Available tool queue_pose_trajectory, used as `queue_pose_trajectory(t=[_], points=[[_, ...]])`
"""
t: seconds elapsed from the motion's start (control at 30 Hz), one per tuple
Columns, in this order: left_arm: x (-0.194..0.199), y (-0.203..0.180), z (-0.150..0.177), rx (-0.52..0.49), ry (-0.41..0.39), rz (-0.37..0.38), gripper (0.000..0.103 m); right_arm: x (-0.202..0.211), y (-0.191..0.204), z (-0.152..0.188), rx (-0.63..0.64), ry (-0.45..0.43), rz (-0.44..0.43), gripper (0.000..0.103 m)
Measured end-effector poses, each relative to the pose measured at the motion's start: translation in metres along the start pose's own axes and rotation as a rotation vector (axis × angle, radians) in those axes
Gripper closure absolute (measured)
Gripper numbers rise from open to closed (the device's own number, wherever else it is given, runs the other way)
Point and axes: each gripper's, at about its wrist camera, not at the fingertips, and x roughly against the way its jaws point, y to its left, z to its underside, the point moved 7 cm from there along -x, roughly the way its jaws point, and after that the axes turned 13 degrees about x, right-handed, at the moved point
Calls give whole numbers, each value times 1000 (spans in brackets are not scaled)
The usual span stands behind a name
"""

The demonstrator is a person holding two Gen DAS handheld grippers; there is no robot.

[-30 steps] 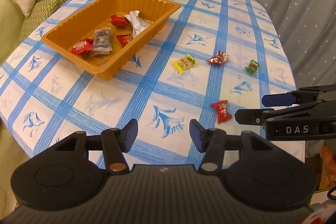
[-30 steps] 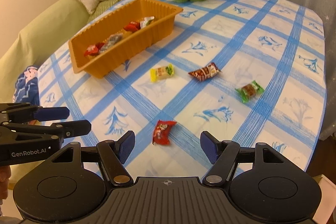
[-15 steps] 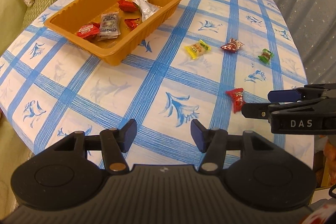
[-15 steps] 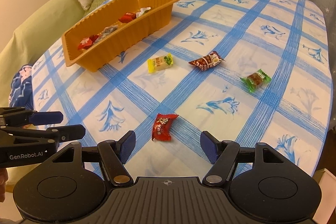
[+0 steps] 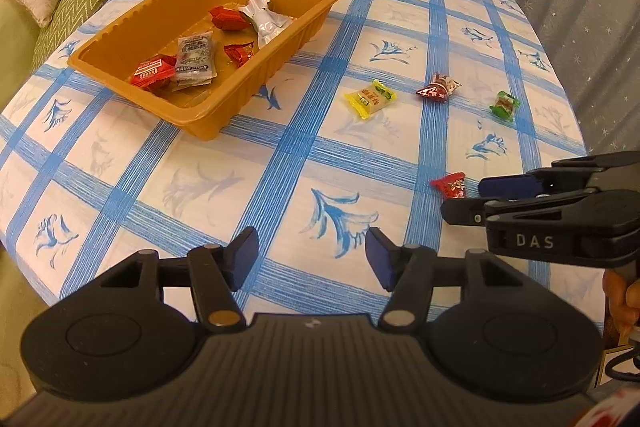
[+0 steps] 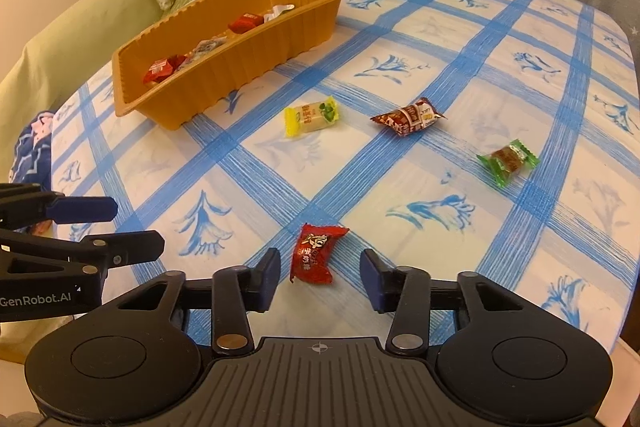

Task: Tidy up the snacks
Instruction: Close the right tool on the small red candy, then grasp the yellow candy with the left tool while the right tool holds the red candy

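so the right gripper (image 6: 320,277) just dropped closer and its jaws have been closing around the red candy (image 6: 316,254) on the near desk (image 6: 400,167), not pinching yet, next stop the orange tray (image 6: 256,67) far left.

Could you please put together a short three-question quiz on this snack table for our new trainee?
1. True or false: the orange tray holds no snacks.
2. How many wrapped snacks lie loose on the tablecloth?
3. Which snack lies between the right gripper fingers: A yellow candy, B red packet, C green candy?

Key: 1 false, several wrappers lie in it. 2 four. 3 B; the fingers have just been closing but do not yet touch it.
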Motion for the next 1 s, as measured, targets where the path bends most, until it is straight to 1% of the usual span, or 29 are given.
queue_pose_trajectory(t=[0.17, 0.33, 0.53, 0.67, 1.0], points=[[-3, -2, -1, -17, -1, 3, 46, -5, 4, -3, 27, 1, 4, 68], [-5, -3, -2, -30, -6, 15, 46, -9, 6, -4, 61, 4, 24, 81], [-8, -5, -3, -46, -5, 31, 47, -7, 2, -4, 50, -4, 31, 82], [-11, -13, -6, -83, -15, 46, 47, -1, -8, -6, 15, -21, 41, 82], [-34, -48, -34, -200, -52, 90, 47, 16, -40, -10, -86, -64, 80, 82]])
